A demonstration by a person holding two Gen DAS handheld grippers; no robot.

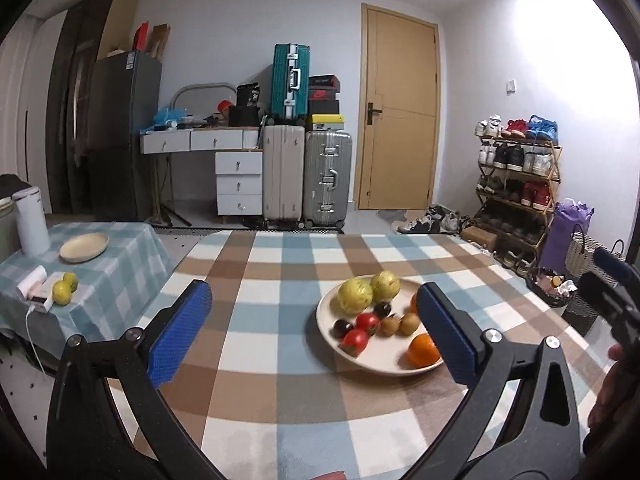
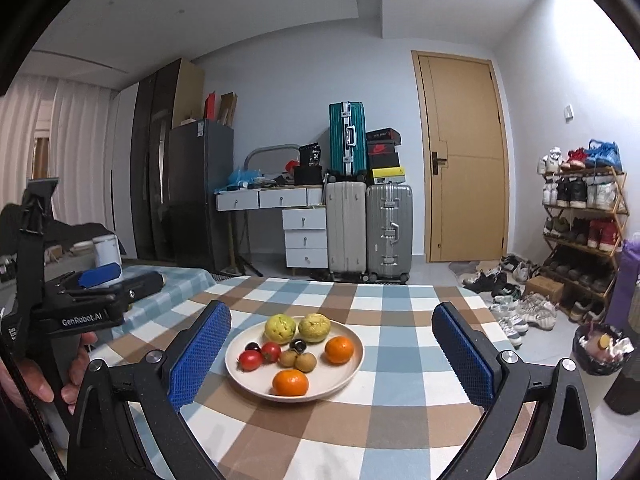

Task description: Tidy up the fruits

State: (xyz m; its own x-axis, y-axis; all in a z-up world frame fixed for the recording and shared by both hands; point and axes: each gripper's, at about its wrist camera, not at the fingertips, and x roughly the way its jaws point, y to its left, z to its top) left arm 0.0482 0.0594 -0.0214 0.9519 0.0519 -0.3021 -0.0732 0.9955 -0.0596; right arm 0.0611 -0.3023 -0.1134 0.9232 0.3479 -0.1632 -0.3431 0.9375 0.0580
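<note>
A cream plate on the checked tablecloth holds two yellow-green guavas, two oranges, two red tomatoes, two brown longans and two dark fruits. My left gripper is open and empty, above the table left of the plate; its right finger hides part of an orange. My right gripper is open and empty, hovering before the plate. An empty cream plate and two green fruits lie on the side table.
The side table at left also carries a white canister and small boxes with a cable. The left gripper body shows in the right wrist view. Suitcases, a desk, a door and a shoe rack stand behind; baskets sit on the floor right.
</note>
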